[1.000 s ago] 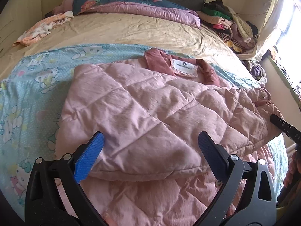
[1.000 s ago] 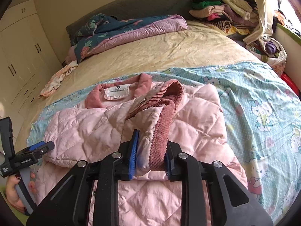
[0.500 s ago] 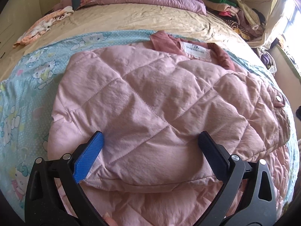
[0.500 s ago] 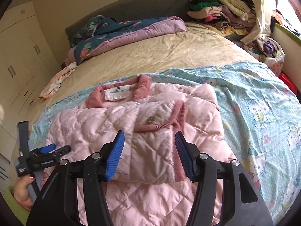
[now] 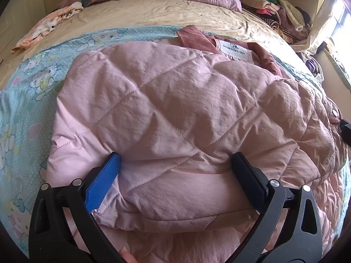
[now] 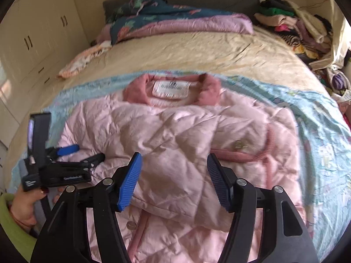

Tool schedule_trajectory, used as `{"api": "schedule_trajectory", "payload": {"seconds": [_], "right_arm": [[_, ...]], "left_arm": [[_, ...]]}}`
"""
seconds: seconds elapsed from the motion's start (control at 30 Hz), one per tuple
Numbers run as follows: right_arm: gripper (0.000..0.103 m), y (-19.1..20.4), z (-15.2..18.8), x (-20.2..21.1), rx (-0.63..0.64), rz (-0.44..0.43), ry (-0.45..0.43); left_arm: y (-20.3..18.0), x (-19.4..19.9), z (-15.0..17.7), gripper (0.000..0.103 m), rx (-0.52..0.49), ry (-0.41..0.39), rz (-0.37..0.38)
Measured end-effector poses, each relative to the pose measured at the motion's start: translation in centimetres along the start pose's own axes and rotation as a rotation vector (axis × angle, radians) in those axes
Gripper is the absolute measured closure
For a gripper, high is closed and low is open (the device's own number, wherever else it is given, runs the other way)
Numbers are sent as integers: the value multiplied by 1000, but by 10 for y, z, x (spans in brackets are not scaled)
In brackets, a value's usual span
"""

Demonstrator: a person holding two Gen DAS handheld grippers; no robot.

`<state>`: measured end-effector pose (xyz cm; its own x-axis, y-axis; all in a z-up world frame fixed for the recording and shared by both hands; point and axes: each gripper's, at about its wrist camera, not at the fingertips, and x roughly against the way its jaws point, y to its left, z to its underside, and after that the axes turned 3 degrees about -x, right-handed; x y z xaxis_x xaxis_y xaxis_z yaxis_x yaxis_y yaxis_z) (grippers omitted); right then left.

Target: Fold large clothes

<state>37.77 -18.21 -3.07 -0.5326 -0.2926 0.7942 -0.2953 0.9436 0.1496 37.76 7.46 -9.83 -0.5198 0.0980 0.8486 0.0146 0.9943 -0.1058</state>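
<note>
In the right wrist view, a hand (image 6: 24,203) in a green sleeve (image 6: 13,225) at the lower left edge holds the left gripper (image 6: 86,154); its blue and black fingers stand apart over the left edge of the pink quilted jacket (image 6: 175,144). Seen from its own camera, the left gripper (image 5: 175,168) has its jaws spread wide, one finger on each side of a puffy folded sleeve, with the fingers resting against the fabric rather than pinching it.

The jacket lies across the middle of the frame on a light-blue cartoon-print sheet (image 6: 318,127), its darker pink collar (image 6: 171,87) and white label (image 6: 171,87) toward the top, both sleeves folded inward over the body. A ribbed cuff (image 6: 258,151) lies to the right of centre.

At the bottom centre the right gripper (image 6: 173,179) has its jaws about halfway apart and opening, with jacket fabric beneath them but nothing clamped.

At the upper right, a pile of clothes (image 6: 296,26) sits on the beige bedspread (image 6: 197,52).
</note>
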Motion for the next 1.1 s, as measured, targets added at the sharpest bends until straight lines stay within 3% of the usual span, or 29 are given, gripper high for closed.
{"api": "schedule_trajectory", "payload": {"seconds": [0.17,0.63,0.9,1.1], "right_arm": [[42,-8,11,-41,-15,51,114],[40,-16,23,-52,-46,36,100],[22,-16,32,-35,-82,43,114],[10,-15,39,-13,-128,-3,90]], "left_arm": [[-4,6,2,8,-21,-15,-19],[-13,41,11,9,-18,-48,-13],[-15,62,14,9,-3,-73,9],[-15,77,16,9,-6,-89,5]]}}
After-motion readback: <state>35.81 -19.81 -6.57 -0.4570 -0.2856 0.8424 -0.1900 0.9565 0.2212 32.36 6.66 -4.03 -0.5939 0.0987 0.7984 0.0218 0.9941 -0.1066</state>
